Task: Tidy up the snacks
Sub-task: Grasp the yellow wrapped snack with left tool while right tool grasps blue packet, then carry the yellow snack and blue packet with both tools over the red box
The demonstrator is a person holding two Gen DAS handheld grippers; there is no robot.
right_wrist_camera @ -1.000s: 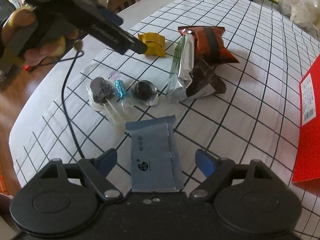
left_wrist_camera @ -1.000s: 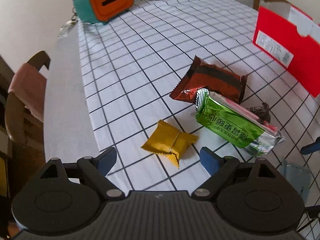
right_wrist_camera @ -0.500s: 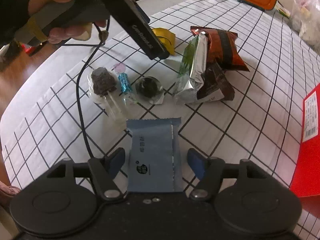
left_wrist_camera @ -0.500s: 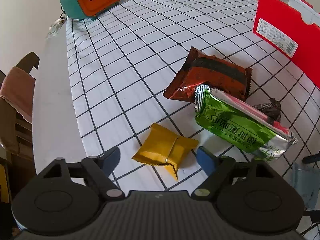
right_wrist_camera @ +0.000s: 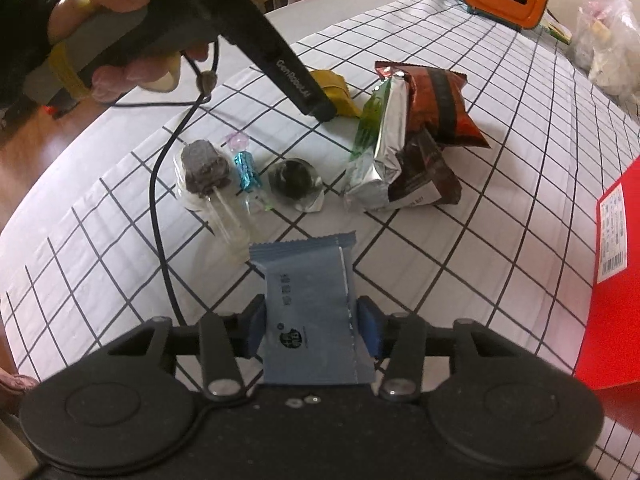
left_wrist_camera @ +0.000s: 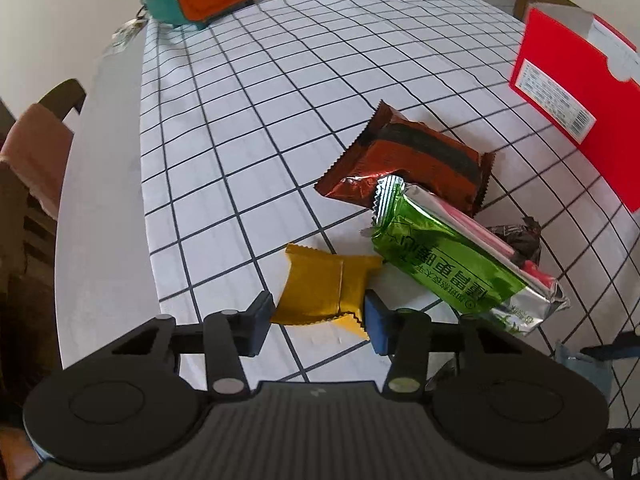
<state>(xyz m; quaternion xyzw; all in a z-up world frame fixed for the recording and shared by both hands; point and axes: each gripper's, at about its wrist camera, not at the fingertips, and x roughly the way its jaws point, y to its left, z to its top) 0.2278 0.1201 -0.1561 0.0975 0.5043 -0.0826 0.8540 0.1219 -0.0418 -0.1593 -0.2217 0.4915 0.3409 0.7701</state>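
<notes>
Only the right wrist view is showing the lollipop (right_wrist_camera: 204, 168). The left gripper (left_wrist_camera: 318, 322) is clamping the yellow packet (left_wrist_camera: 324, 292); the right gripper (right_wrist_camera: 312, 330) is clamping the blue packet (right_wrist_camera: 312, 320) over the checked cloth (left_wrist_camera: 248, 120).

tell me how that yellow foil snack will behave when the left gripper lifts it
The yellow foil snack looks small and puffy, so it is probably light. Its wrapper is creased and crinkled, so it may buckle between the pads of the left gripper rather than stay stiff. The glossy foil could be slippery, and the loose crimped ends will likely flop.
</notes>
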